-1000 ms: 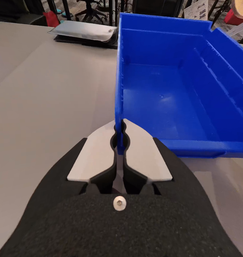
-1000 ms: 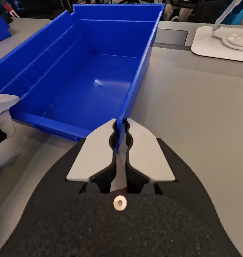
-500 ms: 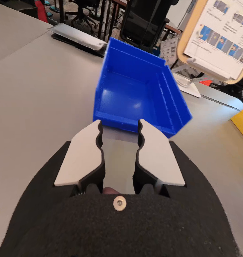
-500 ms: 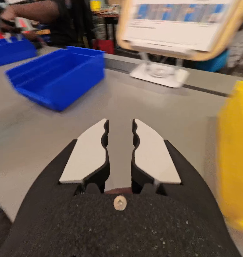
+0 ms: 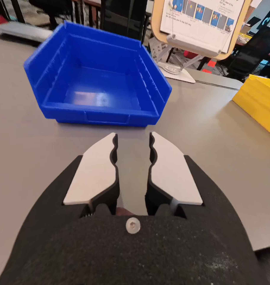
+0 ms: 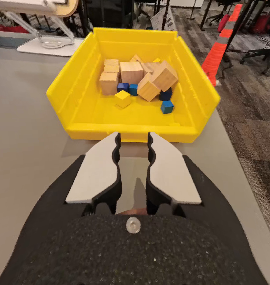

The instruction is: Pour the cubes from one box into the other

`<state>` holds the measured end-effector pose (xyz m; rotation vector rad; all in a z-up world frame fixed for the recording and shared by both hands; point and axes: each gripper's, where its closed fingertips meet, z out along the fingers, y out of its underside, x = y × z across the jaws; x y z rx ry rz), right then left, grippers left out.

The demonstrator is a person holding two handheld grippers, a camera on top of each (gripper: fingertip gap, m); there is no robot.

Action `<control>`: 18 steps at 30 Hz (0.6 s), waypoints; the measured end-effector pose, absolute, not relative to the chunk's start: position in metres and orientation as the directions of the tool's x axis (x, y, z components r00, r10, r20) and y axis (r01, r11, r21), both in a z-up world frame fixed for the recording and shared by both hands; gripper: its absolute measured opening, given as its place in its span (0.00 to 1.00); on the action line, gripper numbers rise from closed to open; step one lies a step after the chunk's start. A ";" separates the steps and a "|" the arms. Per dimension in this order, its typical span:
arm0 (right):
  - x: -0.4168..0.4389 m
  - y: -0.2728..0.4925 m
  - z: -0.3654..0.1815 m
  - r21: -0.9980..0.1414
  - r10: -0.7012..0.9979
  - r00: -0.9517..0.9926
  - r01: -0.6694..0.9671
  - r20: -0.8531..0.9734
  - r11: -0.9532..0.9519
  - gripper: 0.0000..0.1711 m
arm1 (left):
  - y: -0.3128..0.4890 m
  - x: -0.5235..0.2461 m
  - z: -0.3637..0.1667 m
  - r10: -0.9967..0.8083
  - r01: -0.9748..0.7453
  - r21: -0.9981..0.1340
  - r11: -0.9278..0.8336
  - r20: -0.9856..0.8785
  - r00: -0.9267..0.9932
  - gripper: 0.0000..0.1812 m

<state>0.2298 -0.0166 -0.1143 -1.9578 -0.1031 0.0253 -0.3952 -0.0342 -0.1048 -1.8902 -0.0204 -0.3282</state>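
Jaws: both sets parted to a moderate gap, nothing between them. Right gripper point(image 6: 133, 134) sits w/ tips just short of the low front lip of the yellow box point(image 6: 131, 133); left gripper point(image 5: 132, 135) is near, not touching, the front of the blue box point(image 5: 106, 118).

Yellow box: open-top plastic bin on the desk point(image 6: 23, 123), near its right edge, sloped side walls, tall back wall. Holds the cubes point(image 6: 137, 81): several large bare-wood ones heaped toward the back, some tilted on each other, plus small blue and yellow ones loose in front.

Blue box: same bin type, empty, glossy floor; it sits on the desk to the left of the yellow one.

Handling (est.): bin looks stiff, thin-walled, smooth, so prob. slippery under a pinch; load is light to moderate but loose and will slide as one mass when tipped. Best hold appears to be the side walls near the front corners, one gripper per side.

Beyond: white stand w/ a board point(image 5: 197, 23) behind the boxes; orange cone point(image 6: 219, 44) on the carpet at right.
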 end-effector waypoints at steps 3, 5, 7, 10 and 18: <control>0.221 -0.015 -0.116 -0.913 0.093 0.990 0.131 0.103 -0.385 0.19 | -0.036 -0.390 -0.108 -0.159 0.118 -0.931 -0.346 0.182 0.970 0.22; 0.213 -0.015 -0.113 -0.916 0.115 0.986 0.157 0.123 -0.369 0.19 | -0.036 -0.390 -0.107 -0.148 0.016 -0.946 -0.324 0.067 0.987 0.22; 0.207 -0.017 -0.109 -0.925 0.131 0.985 0.148 0.108 -0.350 0.19 | -0.039 -0.388 -0.105 -0.142 -0.038 -0.953 -0.302 0.005 0.990 0.22; 0.206 -0.018 -0.107 -0.932 0.136 0.988 0.110 0.066 -0.344 0.18 | -0.042 -0.380 -0.104 -0.163 -0.003 -0.952 -0.306 0.049 0.985 0.22; 0.217 -0.017 -0.108 -0.934 0.104 0.994 0.070 0.036 -0.350 0.18 | -0.043 -0.389 -0.104 -0.141 0.071 -0.945 -0.318 0.122 0.982 0.21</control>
